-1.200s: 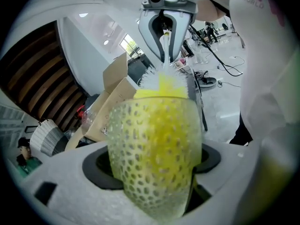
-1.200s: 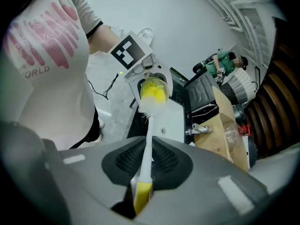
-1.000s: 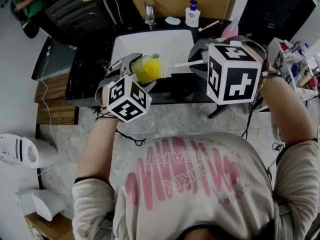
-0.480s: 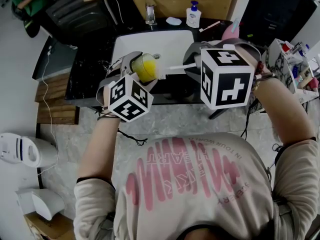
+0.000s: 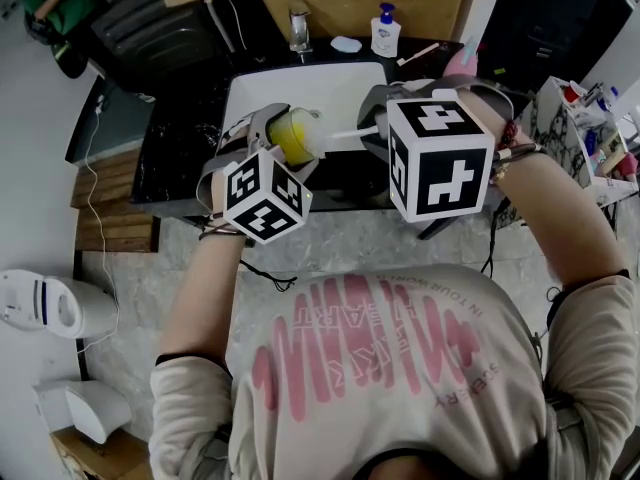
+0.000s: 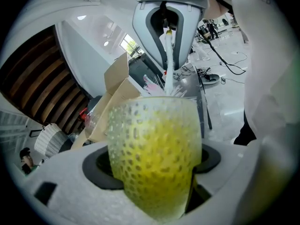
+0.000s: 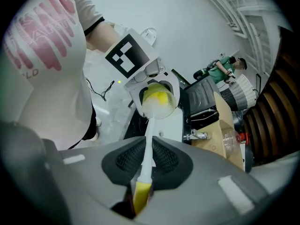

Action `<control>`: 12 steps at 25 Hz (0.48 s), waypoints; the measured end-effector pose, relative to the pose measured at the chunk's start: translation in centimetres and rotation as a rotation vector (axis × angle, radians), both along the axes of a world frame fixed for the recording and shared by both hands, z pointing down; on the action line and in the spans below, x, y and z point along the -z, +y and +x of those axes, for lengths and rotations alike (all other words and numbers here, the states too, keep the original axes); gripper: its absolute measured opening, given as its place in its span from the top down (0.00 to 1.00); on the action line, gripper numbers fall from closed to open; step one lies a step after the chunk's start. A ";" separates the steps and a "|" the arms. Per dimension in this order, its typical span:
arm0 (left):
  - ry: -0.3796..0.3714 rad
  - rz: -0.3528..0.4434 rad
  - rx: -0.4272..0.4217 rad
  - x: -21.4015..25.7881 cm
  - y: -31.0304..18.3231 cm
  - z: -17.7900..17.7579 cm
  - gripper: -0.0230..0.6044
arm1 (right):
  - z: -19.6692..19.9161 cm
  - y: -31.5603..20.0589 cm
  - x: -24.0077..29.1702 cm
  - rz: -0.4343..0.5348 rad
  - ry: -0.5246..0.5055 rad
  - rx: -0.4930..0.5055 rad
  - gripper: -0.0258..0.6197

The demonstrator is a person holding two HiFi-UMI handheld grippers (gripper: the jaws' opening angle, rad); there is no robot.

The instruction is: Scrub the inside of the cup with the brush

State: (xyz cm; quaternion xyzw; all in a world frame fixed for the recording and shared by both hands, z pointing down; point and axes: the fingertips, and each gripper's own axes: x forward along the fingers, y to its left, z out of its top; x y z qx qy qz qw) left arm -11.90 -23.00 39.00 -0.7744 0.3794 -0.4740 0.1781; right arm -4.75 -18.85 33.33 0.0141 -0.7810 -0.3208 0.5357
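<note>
One dimpled cup (image 6: pixel 152 158), yellow-headed brush (image 7: pixel 148 146) inside.

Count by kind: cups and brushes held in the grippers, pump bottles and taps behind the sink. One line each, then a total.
cup: 1
brush: 1
pump bottle: 1
tap: 1
Total: 4

a black counter (image 5: pixel 175 158) holds a white sink (image 5: pixel 262 88), with a faucet (image 5: pixel 298 26) and soap bottle (image 5: pixel 382 34) at its back edge.
</note>
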 end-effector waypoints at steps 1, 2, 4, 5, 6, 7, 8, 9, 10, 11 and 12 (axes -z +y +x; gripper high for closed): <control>-0.005 -0.004 -0.002 -0.1 0.0 -0.1 0.34 | 0.1 -0.1 0.0 -0.003 -0.001 -0.003 0.88; -0.012 -0.007 -0.003 -0.2 -0.1 -0.3 0.34 | 0.2 -0.3 0.1 -0.006 -0.001 -0.005 0.88; -0.030 -0.013 0.008 -0.5 -0.4 -1.1 0.34 | 0.6 -0.5 0.1 -0.018 -0.001 -0.015 0.88; -0.041 -0.015 0.017 -0.7 -0.6 -1.6 0.34 | 0.7 -0.5 0.1 -0.023 -0.002 -0.021 0.88; -0.056 -0.015 0.026 -0.9 -0.7 -2.0 0.34 | 0.9 -0.6 0.1 -0.025 -0.002 -0.027 0.88; -0.077 -0.014 0.033 -1.1 -0.9 -2.4 0.34 | 0.9 -0.7 0.0 -0.024 0.000 -0.032 0.87; -0.104 -0.013 0.038 -1.3 -1.1 -2.7 0.34 | 1.0 -0.7 -0.1 -0.023 0.004 -0.037 0.87; -0.132 -0.011 0.042 -1.6 -1.3 -2.9 0.34 | 1.1 -0.8 -0.3 -0.022 0.008 -0.042 0.87; -0.158 -0.009 0.043 -1.8 -1.4 -2.9 0.34 | 1.1 -0.8 -0.5 -0.022 0.014 -0.046 0.87; -0.181 -0.006 0.043 -2.1 -1.6 -2.9 0.34 | 1.0 -0.8 -0.7 -0.022 0.018 -0.049 0.87; -0.200 -0.003 0.040 -2.2 -1.7 -2.7 0.34 | 0.9 -0.8 -0.9 -0.021 0.023 -0.051 0.87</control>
